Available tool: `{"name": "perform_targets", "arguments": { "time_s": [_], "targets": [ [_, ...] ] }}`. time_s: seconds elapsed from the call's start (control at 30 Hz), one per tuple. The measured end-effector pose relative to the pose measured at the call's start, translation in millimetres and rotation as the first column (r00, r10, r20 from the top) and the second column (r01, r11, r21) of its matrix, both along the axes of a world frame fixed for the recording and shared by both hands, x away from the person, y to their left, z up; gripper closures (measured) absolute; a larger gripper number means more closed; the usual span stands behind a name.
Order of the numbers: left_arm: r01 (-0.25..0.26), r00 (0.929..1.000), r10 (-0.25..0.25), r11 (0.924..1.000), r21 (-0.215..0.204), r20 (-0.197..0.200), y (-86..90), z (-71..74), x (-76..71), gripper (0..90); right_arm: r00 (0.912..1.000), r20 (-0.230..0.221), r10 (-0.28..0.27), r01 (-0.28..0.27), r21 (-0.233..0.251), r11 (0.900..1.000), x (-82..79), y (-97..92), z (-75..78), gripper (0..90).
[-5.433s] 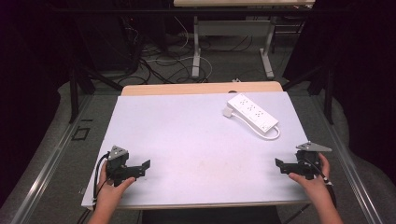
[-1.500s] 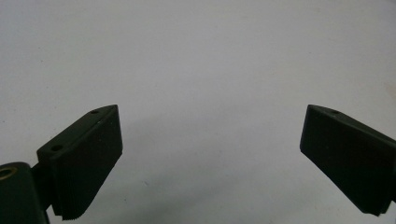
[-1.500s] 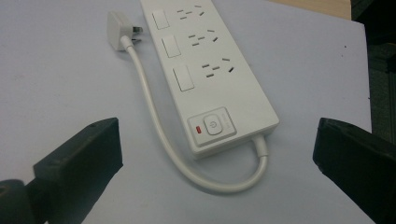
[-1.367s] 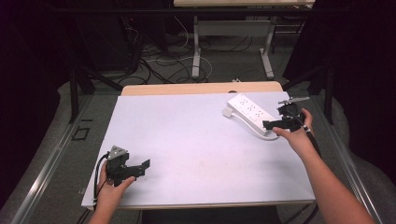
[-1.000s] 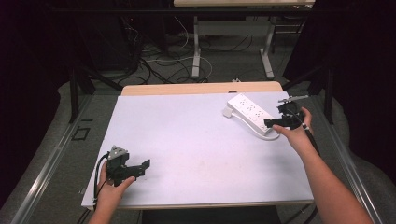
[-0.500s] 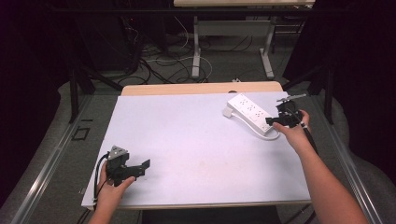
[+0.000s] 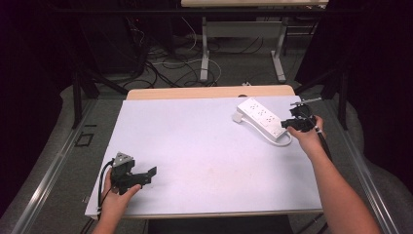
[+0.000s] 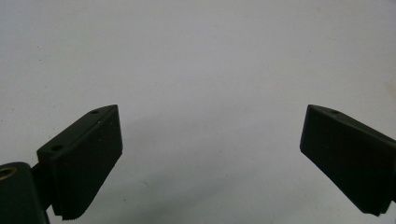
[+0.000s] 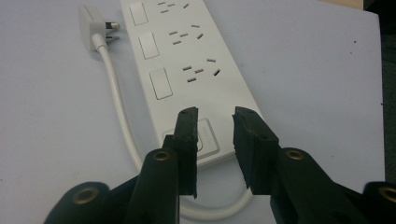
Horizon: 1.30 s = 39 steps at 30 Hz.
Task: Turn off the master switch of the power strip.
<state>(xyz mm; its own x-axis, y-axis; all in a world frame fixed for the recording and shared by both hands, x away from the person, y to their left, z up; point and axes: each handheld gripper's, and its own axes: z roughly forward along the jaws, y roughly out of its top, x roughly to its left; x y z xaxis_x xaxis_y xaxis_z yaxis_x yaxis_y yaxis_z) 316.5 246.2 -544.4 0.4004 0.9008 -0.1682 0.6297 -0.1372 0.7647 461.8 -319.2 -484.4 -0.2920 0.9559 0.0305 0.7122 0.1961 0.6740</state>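
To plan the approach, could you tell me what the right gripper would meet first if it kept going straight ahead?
Most likely the near end of the white power strip, right ahead of the right gripper; depth is unclear.

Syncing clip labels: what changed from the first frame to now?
The right hand-held gripper moved from the table's near right edge forward to the near end of the power strip; its jaws stand slightly apart over that end, gripping nothing yet. The left hand-held gripper stayed open at the near left. The power strip and its cord did not move.
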Motion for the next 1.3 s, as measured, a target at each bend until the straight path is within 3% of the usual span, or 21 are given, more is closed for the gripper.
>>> {"name": "perform_targets", "arguments": {
  "time_s": [0.43,0.87,0.97,1.3],
  "targets": [
    [-0.005,1.0000,0.005,1.0000,-0.004,0.001,0.1,-0.5,0.3,5.8,1.0000,0.000,0.005,-0.005,-0.012,0.9999,3.1,2.3,-3.5,90.0],
    [0.000,1.0000,0.000,1.0000,0.000,-0.007,0.0,-0.3,0.4,6.1,0.9997,-0.009,0.021,-0.021,-0.014,0.9997,6.8,6.2,-6.3,90.0],
    [-0.009,0.9999,0.009,1.0000,-0.003,0.008,-1.1,-1.6,0.6,6.2,0.9993,-0.027,0.024,-0.024,-0.016,0.9996,8.8,7.7,-9.1,90.0],
    [-0.002,1.0000,0.002,1.0000,0.001,-0.006,-0.1,-0.6,0.2,6.2,0.9974,-0.060,0.038,-0.041,-0.042,0.9983,13.1,10.7,-17.8,90.0]
  ]
}}
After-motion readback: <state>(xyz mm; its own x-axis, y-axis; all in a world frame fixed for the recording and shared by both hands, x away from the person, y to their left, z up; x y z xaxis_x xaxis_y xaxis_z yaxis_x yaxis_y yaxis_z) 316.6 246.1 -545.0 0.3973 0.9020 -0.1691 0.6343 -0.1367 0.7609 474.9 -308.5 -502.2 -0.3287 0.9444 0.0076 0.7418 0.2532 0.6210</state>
